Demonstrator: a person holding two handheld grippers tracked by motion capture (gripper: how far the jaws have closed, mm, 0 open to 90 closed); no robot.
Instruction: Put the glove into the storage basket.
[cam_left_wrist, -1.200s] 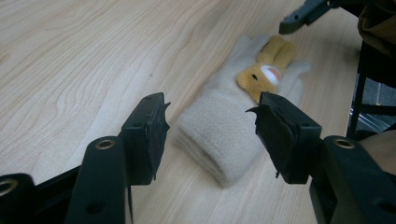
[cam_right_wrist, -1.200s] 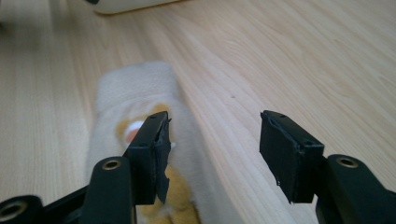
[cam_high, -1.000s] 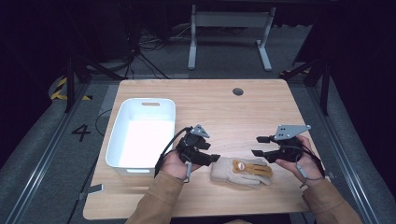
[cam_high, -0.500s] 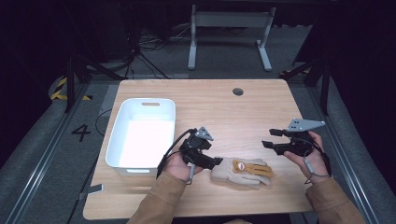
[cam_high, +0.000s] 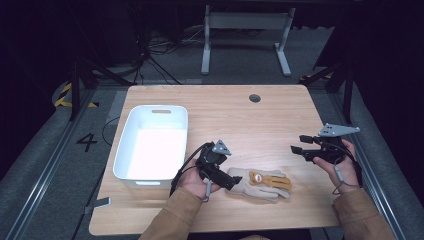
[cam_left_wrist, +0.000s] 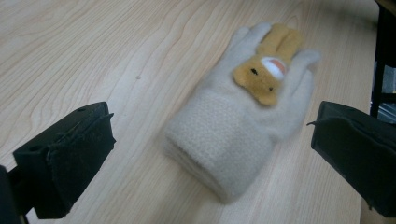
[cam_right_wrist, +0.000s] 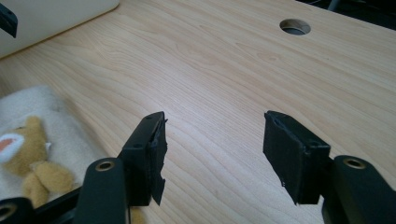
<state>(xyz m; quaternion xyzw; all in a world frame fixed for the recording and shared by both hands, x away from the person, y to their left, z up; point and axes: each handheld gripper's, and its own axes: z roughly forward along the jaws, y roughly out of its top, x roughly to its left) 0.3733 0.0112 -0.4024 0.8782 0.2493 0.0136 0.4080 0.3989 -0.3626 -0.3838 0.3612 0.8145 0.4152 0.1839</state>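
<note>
Since the earlier frames, the right gripper is pulling away from the glove toward the right edge of the table, while the left gripper is closing in on the glove's cuff. That glove, a cream knitted one with a tan plush animal sewn on its back, is lying flat near the front of the table, cuff pointing toward the left gripper and fingers toward the right; in the left gripper view the glove is sitting between the two wide-spread jaws, not yet pinched. The right gripper is also standing spread, holding nothing and hovering over bare wood, with the glove off at the left edge of its view. Judging by this, the step in hand is a grasp on the cuff, perhaps to carry the glove to the white bin just to the left. To do it well, the left gripper should be lowering until its jaws are straddling the thick ribbed cuff, then closing on both layers, since soft knit is likely to slip if only the top layer is caught. Pale wood grain is running across the table, and a round cable hole is showing near its far edge. Beyond it the room is dim, with a grey floor marked with a painted number, cables, and a metal stand behind.
</note>
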